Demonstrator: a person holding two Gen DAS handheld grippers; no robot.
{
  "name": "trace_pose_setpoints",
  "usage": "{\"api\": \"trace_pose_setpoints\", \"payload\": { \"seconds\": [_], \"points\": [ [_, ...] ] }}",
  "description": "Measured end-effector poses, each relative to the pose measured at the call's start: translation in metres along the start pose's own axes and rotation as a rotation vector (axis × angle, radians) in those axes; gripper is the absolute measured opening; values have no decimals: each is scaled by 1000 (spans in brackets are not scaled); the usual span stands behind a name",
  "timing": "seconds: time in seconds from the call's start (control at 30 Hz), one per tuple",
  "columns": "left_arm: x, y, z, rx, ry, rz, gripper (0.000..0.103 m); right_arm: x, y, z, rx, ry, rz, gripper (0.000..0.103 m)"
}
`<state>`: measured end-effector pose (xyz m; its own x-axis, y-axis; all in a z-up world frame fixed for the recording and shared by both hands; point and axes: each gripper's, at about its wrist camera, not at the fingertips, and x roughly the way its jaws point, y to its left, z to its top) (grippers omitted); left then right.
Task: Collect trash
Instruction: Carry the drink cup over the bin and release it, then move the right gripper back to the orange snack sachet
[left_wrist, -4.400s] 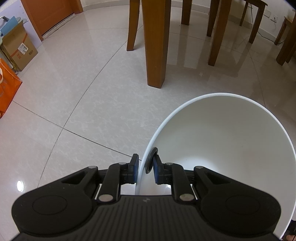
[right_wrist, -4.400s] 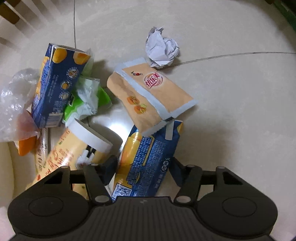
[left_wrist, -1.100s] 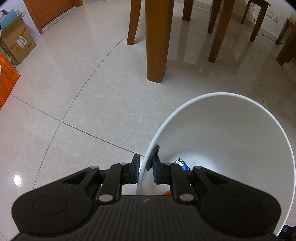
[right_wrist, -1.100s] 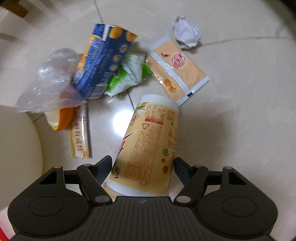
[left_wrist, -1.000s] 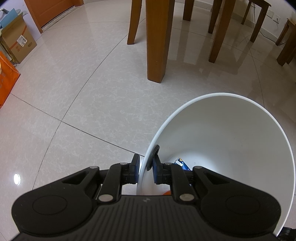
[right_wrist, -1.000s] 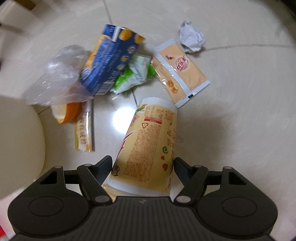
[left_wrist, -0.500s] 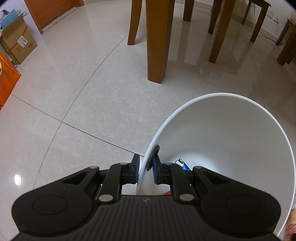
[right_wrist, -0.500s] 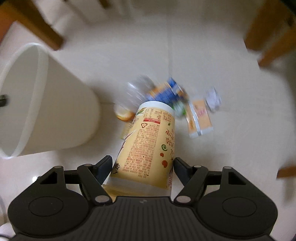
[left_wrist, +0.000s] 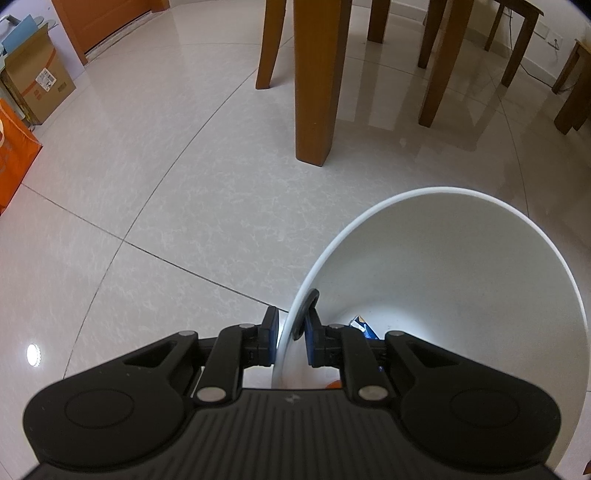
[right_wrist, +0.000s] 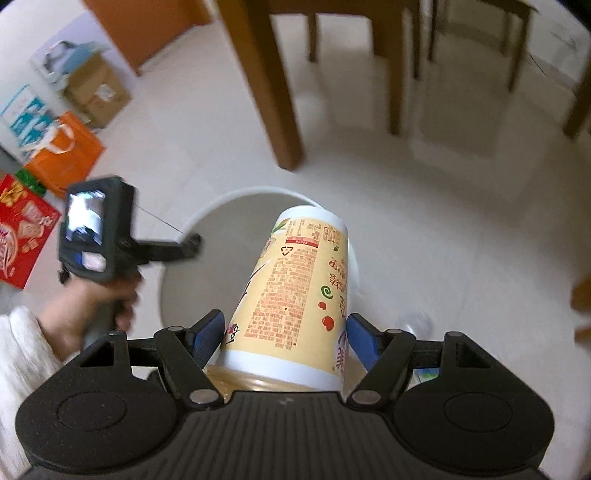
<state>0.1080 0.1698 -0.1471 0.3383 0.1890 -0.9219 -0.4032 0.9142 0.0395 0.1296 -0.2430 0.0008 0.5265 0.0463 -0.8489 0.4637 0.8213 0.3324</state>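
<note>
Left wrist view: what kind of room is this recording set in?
Most likely a home dining area. Glossy pale tiled floor, wooden table or chair legs standing on it, and a cardboard box beside an orange bag near a wooden door. The left hand-held gripper clamps a white trash bin's rim.

1. The floor of the white bin (left_wrist: 461, 280) is largely hidden by the left gripper (left_wrist: 290, 338).
2. The base of the yellow cup (right_wrist: 295, 295) is hidden behind the right gripper (right_wrist: 284, 338).
3. The right wrist background is blurred.
</note>
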Motion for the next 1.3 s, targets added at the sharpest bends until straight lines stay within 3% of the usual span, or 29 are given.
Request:
{"api": "trace_pose_setpoints", "payload": {
  "seconds": [0.23, 0.5, 0.7, 0.87, 1.0, 1.3],
  "points": [
    [1, 3, 0, -10, 4, -8, 13, 21, 32, 19, -87, 33, 67, 82],
    [1, 7, 0, -27, 5, -15, 13, 24, 18, 9, -148, 55, 64, 85],
    [0, 8, 0, -35, 9, -19, 13, 19, -15, -8, -159, 39, 16, 91],
    [-1, 7, 0, -29, 11, -17, 13, 28, -56, -21, -124, 74, 52, 92],
    [-1, 7, 1, -33, 14, -19, 13, 43, -91, -35, -97, 97, 68, 92],
    [0, 6, 2, -34, 16, -13, 13, 88, -159, -66, -22, 156, -11, 92]
  ]
}}
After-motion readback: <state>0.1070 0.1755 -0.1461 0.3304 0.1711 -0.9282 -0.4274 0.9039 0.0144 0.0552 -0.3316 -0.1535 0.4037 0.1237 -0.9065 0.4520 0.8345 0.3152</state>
